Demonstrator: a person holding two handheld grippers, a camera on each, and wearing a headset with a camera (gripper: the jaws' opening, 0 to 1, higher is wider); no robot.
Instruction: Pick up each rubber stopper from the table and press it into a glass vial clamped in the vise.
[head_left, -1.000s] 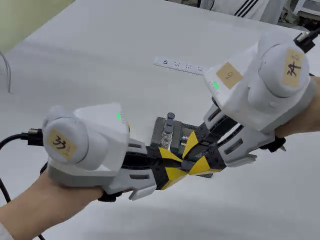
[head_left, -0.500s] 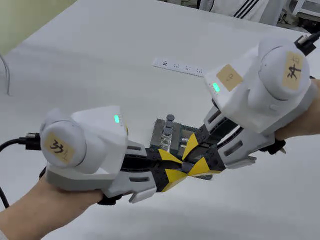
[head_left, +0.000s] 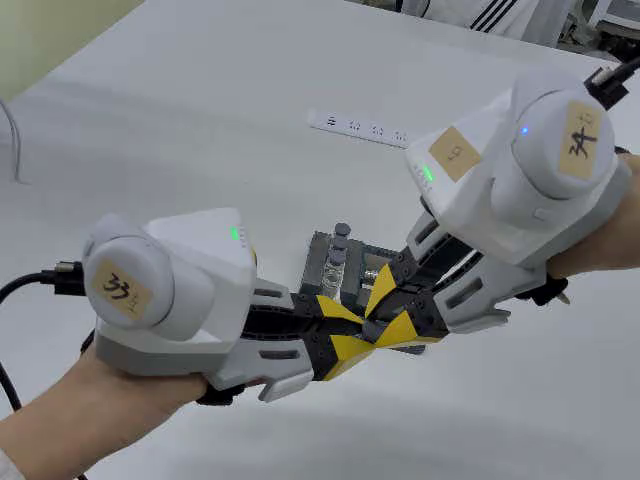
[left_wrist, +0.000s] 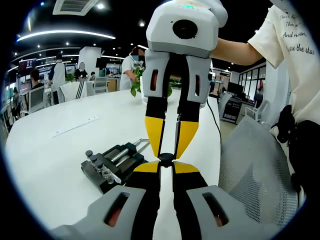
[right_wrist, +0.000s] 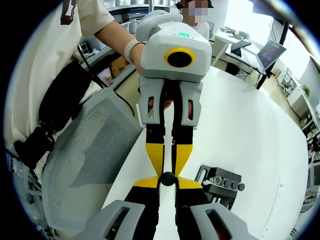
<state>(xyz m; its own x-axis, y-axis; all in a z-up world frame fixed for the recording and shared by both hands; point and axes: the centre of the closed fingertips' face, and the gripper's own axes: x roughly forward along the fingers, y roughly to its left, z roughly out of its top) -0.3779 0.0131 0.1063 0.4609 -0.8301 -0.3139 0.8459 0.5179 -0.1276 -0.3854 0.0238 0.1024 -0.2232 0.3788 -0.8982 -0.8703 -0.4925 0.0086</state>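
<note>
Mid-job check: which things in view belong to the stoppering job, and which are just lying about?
Job:
- rubber stopper, at the meeting tips of the left gripper and right gripper
- vise
- glass vials in the vise, several with dark tops

Lying about:
- power strip on the table
- mesh chair

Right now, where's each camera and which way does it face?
Head view: on the headset, facing down at the table; left gripper and right gripper meet by the vise; left hand, right hand show.
Left gripper view: on the left gripper, facing the right gripper squarely; own jaws below.
Right gripper view: mirrored, facing the left gripper and the person's shirt.
Shared: both gripper views show the stopper between tips.
</note>
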